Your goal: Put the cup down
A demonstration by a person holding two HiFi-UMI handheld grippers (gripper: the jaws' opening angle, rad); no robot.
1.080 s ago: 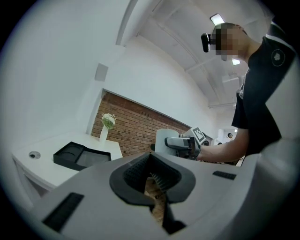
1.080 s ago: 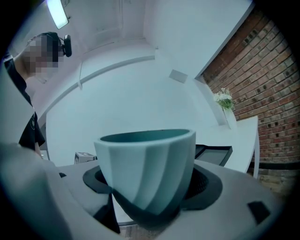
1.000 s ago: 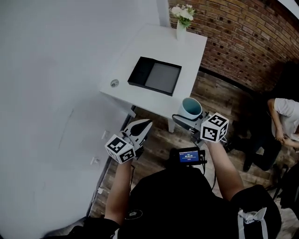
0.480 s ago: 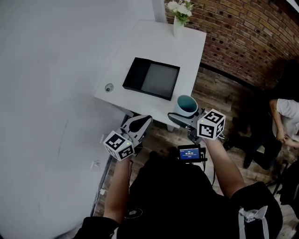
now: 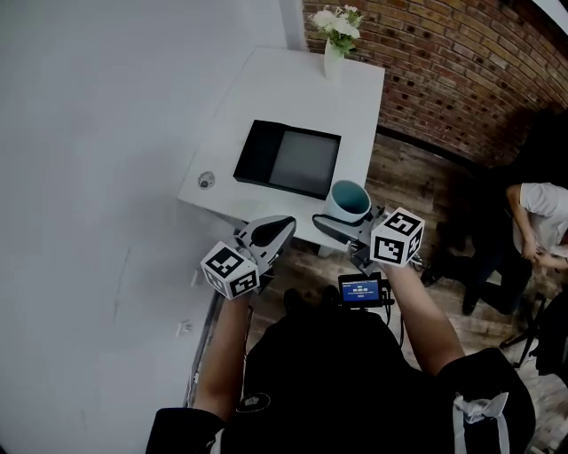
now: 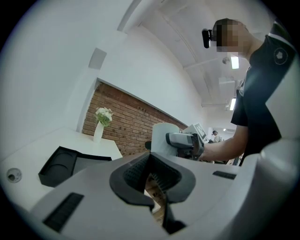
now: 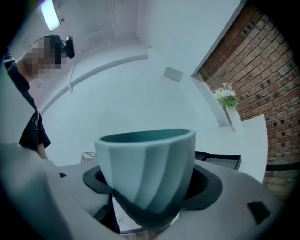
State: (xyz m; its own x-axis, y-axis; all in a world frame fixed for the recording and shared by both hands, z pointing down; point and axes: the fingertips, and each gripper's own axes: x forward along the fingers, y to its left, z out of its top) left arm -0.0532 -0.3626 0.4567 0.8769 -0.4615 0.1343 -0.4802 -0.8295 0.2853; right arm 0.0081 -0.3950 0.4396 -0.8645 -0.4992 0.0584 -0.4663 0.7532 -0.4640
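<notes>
Head view: 1 cup (image 5: 348, 199) in R tool (image 5: 341, 223); L tool (image 5: 285, 224) closed.

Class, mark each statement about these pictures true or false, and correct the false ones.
1. The right gripper holds the cup. True.
2. The cup sits inside the black tray. False: it is held in the right gripper, outside the tray.
3. The left gripper grips the vase. False: it holds nothing; the vase stands at the far end of the table.
4. The vase holds flowers. True.
</notes>
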